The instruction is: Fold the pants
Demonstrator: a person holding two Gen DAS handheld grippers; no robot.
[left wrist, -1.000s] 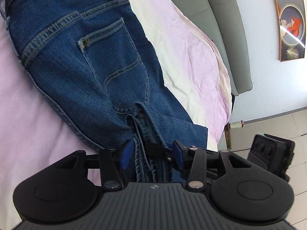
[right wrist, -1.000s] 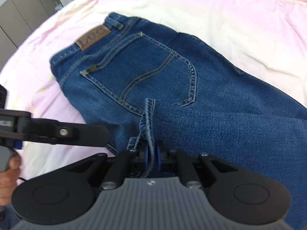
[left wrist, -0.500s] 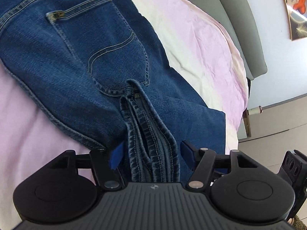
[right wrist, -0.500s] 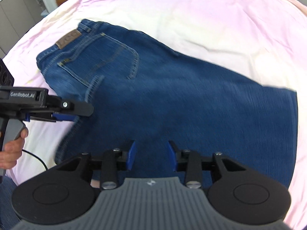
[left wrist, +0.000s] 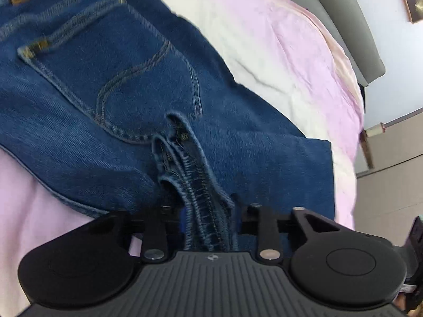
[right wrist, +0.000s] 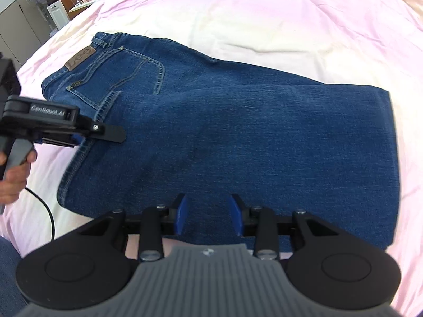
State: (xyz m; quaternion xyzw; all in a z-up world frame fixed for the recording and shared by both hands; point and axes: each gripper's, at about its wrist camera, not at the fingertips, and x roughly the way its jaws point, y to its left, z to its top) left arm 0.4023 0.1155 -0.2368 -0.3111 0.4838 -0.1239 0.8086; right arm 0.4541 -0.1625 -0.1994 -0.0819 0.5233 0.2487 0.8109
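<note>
A bed (right wrist: 264, 13) covered by a pale pink and cream sheet fills the right wrist view, slightly wrinkled. On it lie blue denim pants (right wrist: 238, 132), folded lengthwise so one leg sits on the other, waistband at the far left and the legs reaching right to a straight folded edge. The side facing up is the seat: a back pocket (right wrist: 137, 76) with tan stitching and a curved decorative seam, and a brown leather brand patch (right wrist: 80, 59) at the waistband beside a belt loop. The denim lies mostly flat, with soft ripples across the legs.

At the left edge of the pants, below the pocket, a thick ridge of bunched seam (left wrist: 195, 179) rises from the cloth. The left gripper (left wrist: 210, 219) has this ridge between its jaws, which are closing onto it, the blue pads against the denim on both sides. In the right wrist view a hand (right wrist: 13, 169) holds that gripper's handle, with a black cable (right wrist: 45, 208) trailing over the sheet.

The right gripper (right wrist: 208, 218) hovers over the near edge of the legs, its jaws parted and empty, blue pads (right wrist: 181, 216) clear of the cloth.

Past the bed's far side in the left wrist view are a grey headboard (left wrist: 343, 13) and a pale wall.
</note>
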